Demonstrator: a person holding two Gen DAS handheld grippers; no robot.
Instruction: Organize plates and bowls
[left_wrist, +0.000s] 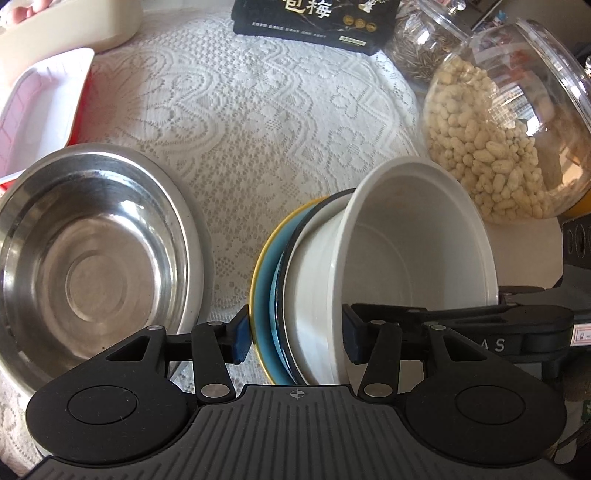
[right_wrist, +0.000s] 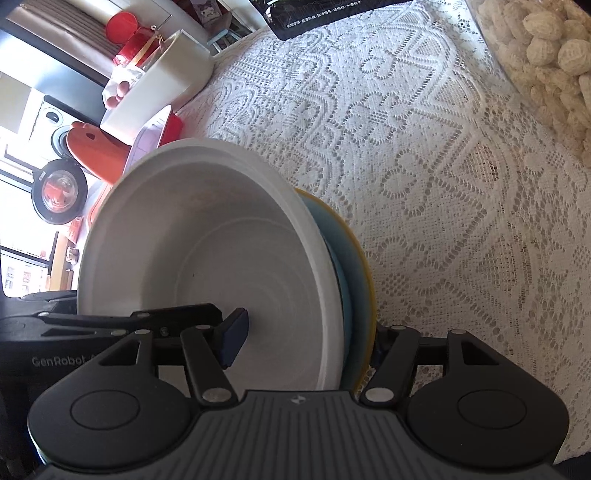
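Above lace tablecloth (left_wrist: 258, 110), both grippers' fingers (left_wrist: 240, 338) apparently clamp the tilted bowl stack (left_wrist: 332, 288).

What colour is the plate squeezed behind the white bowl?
The round ceramic plate is blue with a yellow rim, clearest in the left wrist view.

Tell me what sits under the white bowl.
The white bowl nests in a dark-rimmed dish, then a blue plate with a yellow rim. Their centres are covered.
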